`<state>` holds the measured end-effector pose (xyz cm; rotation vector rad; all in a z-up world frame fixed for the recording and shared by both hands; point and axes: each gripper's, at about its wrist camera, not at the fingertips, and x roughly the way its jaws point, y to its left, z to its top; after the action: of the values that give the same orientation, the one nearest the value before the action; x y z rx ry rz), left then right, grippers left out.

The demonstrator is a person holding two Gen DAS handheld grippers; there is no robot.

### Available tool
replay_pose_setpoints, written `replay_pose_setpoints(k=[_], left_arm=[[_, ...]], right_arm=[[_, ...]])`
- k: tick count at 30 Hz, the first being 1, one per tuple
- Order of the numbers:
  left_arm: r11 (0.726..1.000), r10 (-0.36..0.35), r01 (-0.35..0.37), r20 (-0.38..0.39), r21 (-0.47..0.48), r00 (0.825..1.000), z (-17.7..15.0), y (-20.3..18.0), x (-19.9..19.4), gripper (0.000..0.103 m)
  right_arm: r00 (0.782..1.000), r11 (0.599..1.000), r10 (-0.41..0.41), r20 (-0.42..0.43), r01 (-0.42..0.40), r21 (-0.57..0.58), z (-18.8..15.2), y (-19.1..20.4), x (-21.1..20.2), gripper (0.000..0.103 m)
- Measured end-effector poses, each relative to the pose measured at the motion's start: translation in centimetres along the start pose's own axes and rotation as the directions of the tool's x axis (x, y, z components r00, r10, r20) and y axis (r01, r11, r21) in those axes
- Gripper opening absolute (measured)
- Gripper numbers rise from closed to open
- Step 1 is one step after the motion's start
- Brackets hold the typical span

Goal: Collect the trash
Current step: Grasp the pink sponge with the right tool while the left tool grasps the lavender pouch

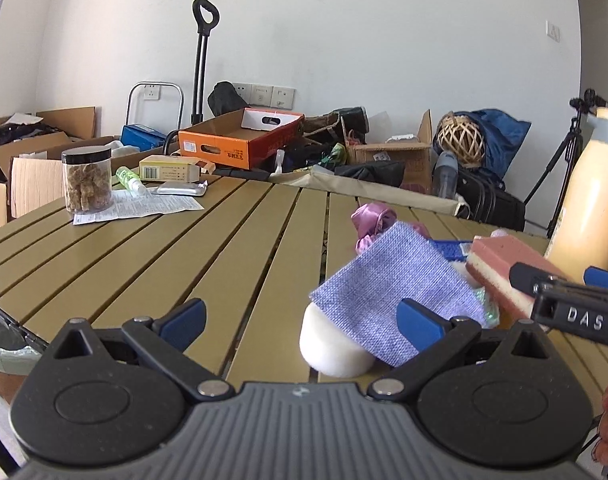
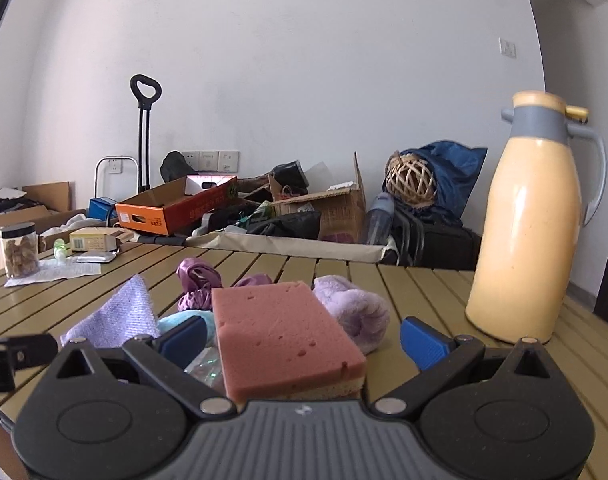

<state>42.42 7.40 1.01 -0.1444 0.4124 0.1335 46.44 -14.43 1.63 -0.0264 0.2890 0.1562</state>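
Both grippers stand with jaws wide apart, gripping nothing: the left gripper (image 1: 302, 322) over bare slats of the table (image 1: 152, 256), the right gripper (image 2: 302, 340) with one pink sponge (image 2: 282, 338) lying between its fingers, near the camera. The sponge belongs to a near-right pile with one lilac woven cloth (image 1: 392, 292), one white round pad (image 1: 332, 350), one purple satin scrunchie (image 2: 196, 280) and one fluffy lavender cloth (image 2: 354, 308). One cream thermos jug (image 2: 532, 220) stands right. Far left: one black-lidded jar (image 1: 88, 180) on a printed leaflet (image 1: 144, 206). The right gripper's finger reads "DAS".
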Motion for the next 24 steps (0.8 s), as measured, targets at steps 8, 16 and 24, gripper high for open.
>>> replay_pose_setpoints(k=[8, 16, 24], left_arm=[[1.000, -0.016, 0.016, -0.020, 0.004, 1.000, -0.1, -0.1, 0.3, 0.103], [1.000, -0.014, 0.014, -0.026, 0.006, 1.000, 0.1, -1.1, 0.5, 0.103], [1.000, -0.022, 0.021, -0.030, -0.015, 0.999, 0.4, -2.6, 1.0, 0.103]], right_arm=[[1.000, 0.999, -0.020, -0.022, 0.018, -0.049, -0.7, 1.5, 1.3, 0.086], [1.000, 0.997, -0.016, 0.006, 0.017, -0.081, -0.8, 1.9, 0.3, 0.077], [0.996, 0.999, -0.021, 0.088, 0.025, -0.039, -0.2, 0.4, -2.1, 0.075]])
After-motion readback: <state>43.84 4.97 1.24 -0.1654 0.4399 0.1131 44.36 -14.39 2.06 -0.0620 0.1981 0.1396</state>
